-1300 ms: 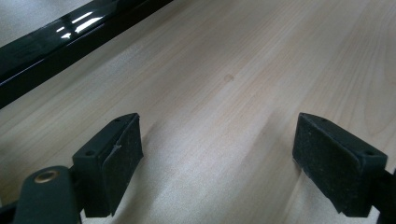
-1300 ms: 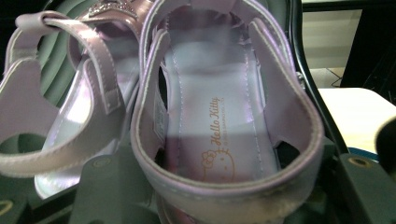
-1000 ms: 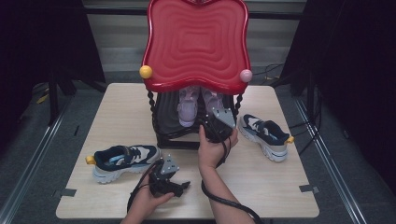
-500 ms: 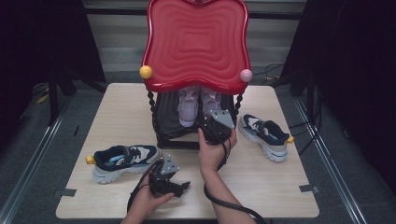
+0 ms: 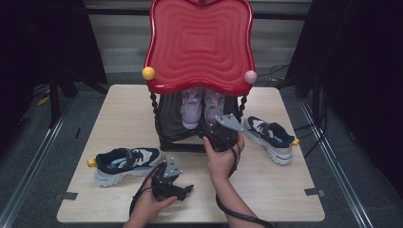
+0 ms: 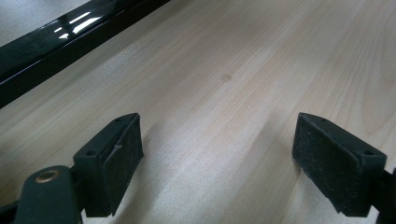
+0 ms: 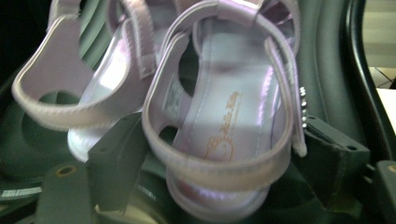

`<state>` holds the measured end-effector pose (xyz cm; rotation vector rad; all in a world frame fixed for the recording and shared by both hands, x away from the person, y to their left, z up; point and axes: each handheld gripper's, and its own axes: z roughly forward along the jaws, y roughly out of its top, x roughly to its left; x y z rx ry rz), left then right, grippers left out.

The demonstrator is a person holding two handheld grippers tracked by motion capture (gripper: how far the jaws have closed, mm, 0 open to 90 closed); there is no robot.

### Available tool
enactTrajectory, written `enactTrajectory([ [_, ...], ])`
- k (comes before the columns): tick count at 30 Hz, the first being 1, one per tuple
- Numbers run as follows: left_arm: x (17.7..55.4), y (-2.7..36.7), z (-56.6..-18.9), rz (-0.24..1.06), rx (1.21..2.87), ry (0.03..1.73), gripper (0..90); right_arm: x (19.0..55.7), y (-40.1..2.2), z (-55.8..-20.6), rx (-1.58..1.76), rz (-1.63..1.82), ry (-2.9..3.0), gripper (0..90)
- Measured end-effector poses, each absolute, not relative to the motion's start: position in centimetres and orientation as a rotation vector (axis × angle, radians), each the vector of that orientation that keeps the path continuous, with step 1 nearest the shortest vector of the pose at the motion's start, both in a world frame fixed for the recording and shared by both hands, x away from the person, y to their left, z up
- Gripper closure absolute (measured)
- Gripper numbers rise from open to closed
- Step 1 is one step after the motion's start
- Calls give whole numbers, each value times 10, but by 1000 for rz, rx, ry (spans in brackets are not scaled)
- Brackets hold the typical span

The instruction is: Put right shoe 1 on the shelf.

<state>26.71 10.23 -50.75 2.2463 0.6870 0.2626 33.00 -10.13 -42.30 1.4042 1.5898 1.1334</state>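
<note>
The wooden table [image 5: 123, 118] carries a red-topped rack [image 5: 199, 47] and two sneakers [image 5: 124, 164].

the red top [image 5: 199, 42] hides the toes of both lilac sandals [image 5: 192, 107] in the high view.

R gripper [image 5: 219, 134] sitting at rack [image 5: 166, 137] front, just below lilac sandals [image 5: 202, 105]; L gripper [image 5: 186, 189] resting well behind, nr table [image 5: 285, 190] edge.

Rack [image 5: 168, 137] stood at table [image 5: 123, 109] centre, two sandals [image 5: 202, 107] inside. One sneaker [image 5: 126, 164] lay at 8 o'clock of it, another sneaker [image 5: 271, 137] at 3 o'clock.
</note>
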Motion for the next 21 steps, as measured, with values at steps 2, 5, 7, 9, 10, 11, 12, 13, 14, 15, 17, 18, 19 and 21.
enactTrajectory([
  [2,267,102,-508,262,2246,687,158,328,-102,-424,1382,1115,1609,212],
  [5,267,102,-508,263,2246,687,158,324,-105,-426,1370,1103,1616,231],
  [7,267,102,-508,263,2246,687,158,323,-106,-429,1371,1081,1639,241],
  [9,267,102,-507,263,2247,687,158,322,-110,-436,1370,1105,1661,337],
  [10,267,102,-507,263,2248,688,158,321,-111,-437,1371,1107,1648,350],
  [11,267,102,-507,263,2247,687,158,321,-111,-437,1371,1107,1648,350],
  [12,267,102,-507,263,2247,687,158,322,-112,-437,1372,1105,1648,355],
  [13,267,102,-507,263,2247,687,158,322,-112,-437,1372,1105,1648,355],
  [14,267,102,-507,263,2247,687,158,322,-111,-437,1373,1101,1648,356],
  [15,267,102,-507,263,2248,688,158,323,-111,-436,1376,1093,1651,357],
  [17,267,102,-507,263,2247,687,158,323,-111,-436,1380,1100,1649,357],
  [18,267,102,-507,263,2247,687,158,323,-111,-436,1388,1118,1644,358],
  [19,267,102,-507,263,2247,687,158,323,-110,-436,1390,1123,1630,359],
  [21,267,102,-507,263,2247,687,157,322,-109,-435,1385,1136,1616,360],
])
